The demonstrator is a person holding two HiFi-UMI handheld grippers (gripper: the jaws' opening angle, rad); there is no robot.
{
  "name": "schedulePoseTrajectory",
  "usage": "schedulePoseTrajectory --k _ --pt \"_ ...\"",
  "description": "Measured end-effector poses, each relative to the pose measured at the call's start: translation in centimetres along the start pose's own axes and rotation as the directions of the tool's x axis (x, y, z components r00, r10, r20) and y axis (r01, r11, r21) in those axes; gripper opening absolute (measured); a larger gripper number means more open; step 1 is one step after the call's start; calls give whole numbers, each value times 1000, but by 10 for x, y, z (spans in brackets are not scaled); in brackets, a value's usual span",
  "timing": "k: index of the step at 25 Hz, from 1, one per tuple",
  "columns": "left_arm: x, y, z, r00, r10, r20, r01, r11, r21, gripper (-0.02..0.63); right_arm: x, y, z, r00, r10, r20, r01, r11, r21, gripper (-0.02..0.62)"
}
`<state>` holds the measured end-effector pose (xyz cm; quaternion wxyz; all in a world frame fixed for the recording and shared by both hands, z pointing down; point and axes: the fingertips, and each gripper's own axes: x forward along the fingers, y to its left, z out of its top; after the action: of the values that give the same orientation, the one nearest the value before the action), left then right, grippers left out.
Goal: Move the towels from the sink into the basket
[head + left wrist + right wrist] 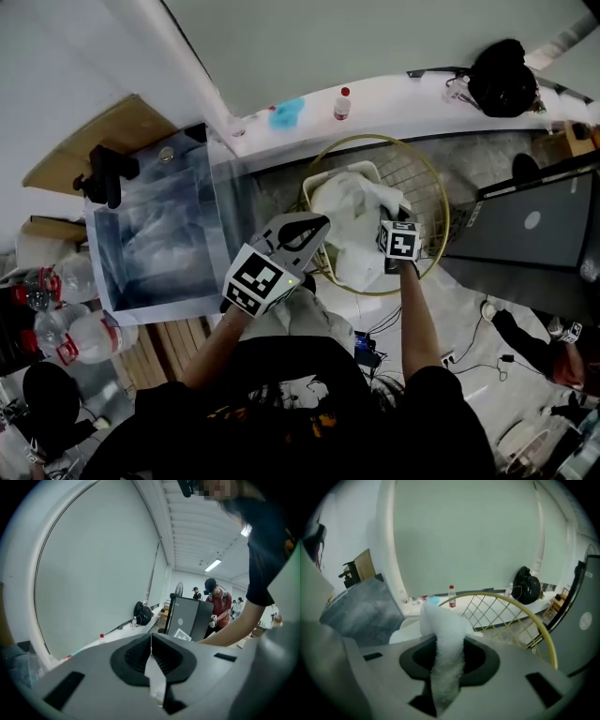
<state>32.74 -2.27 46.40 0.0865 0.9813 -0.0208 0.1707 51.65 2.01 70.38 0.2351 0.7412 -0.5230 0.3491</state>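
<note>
White towels [349,225] lie piled in the gold wire basket [433,192] right of the steel sink [159,234]. My right gripper [394,223] hovers over the basket's right side, shut on a strip of white towel [443,620] that runs up between its jaws; in the right gripper view [449,641] the basket rim [525,609] curves behind it. My left gripper [319,225] points at the basket's left edge. In its own view [151,637] the jaws meet in a thin seam and hold nothing that I can make out. The sink's inside looks grey and blurred.
A white ledge behind holds a red-capped bottle [342,103], a blue object [287,113] and a black bag [502,77]. A dark cabinet [534,225] stands right of the basket. Plastic bottles [80,333] lie left of the sink, a black faucet [105,175] at its corner.
</note>
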Motion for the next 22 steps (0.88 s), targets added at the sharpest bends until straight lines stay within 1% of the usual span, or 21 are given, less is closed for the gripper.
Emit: schedulePoseTrajectory --k 3,7,9,11,12,14,16,19,22 --pt "4 3 -2 1000 12 -13 -12 1000 -1 9 25 0 -26 998 5 -69 -6 1000 -8 103" --pt "4 9 -8 999 29 -29 -30 999 -15 9 52 15 -48 987 71 -141 -71 997 2 122" --pt "3 10 -13 999 32 -44 -33 999 -21 9 61 23 -60 979 78 -186 -79 997 -1 157" --pt "3 8 -13 999 27 -46 -28 999 -23 9 61 25 -65 976 68 -207 -70 998 -3 219" --pt "4 7 -13 999 23 -46 -24 999 -22 9 59 27 -63 978 71 -198 -72 997 1 252" --pt "3 6 -14 999 22 -45 -23 999 -22 9 52 31 -53 984 86 -154 -84 996 22 287" --pt "0 7 -12 999 26 -40 -27 999 -23 9 39 33 -41 991 93 -95 -88 995 48 291" --pt "-3 6 -10 999 37 -25 -38 999 -27 9 10 31 -19 997 77 9 -78 993 94 291" --pt "-9 4 -10 999 50 -10 -50 998 -33 9 -24 33 2 991 75 114 -91 986 140 287"
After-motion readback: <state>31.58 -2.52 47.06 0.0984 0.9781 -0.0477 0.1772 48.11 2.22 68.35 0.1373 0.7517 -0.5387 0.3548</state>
